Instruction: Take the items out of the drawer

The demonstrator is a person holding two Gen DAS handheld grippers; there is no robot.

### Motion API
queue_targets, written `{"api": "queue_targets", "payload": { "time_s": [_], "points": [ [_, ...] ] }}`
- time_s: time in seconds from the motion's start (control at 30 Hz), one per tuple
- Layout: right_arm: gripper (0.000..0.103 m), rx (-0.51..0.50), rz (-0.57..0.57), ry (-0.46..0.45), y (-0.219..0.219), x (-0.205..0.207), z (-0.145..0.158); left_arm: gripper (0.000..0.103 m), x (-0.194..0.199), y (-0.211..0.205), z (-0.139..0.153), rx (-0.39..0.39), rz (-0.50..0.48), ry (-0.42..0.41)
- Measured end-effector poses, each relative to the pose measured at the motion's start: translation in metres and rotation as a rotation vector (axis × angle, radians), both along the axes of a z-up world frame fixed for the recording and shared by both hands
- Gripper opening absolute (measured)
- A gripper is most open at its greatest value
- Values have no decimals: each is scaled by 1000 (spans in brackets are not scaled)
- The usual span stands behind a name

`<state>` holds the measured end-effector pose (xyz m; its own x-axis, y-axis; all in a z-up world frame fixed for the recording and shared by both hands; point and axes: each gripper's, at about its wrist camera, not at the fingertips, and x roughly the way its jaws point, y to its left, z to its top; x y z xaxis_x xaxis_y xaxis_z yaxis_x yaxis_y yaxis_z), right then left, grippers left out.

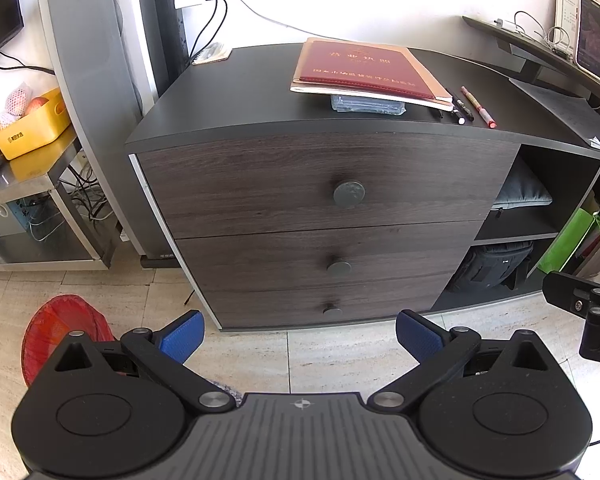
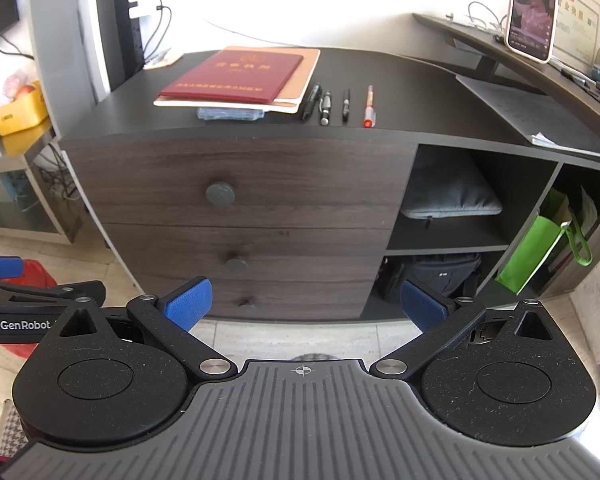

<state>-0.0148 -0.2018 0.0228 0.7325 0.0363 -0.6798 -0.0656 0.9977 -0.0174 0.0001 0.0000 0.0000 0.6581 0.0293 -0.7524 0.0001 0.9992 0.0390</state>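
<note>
The left gripper (image 1: 298, 334) and right gripper (image 2: 306, 306) both hang with jaws spread wide, holding nothing, well short of the cabinet; its three drawers are all shut, the top drawer (image 1: 324, 184) with its round knob (image 1: 349, 193); a red folder (image 1: 364, 70) and pens (image 2: 328, 105) lie on top.

Both the left gripper (image 1: 298, 334) and right gripper (image 2: 306, 306) are black, with blue ribbed pads (image 1: 182, 336), silver pivot screws and a white "GenRobot" mark

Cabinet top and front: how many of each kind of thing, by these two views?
Drawers, all closed: 3
Knobs: 3
Pens: 4
Red booklet: 1
Tan folder under it: 1
Blue packet: 1
Total: 13
</note>
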Motion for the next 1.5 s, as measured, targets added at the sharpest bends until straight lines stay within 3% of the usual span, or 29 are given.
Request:
{"api": "queue_targets", "payload": {
  "time_s": [1.5],
  "points": [
    [103,1,3,-5,-1,-3,-2,102,-5,0,-2,2,0,-5]
  ]
}}
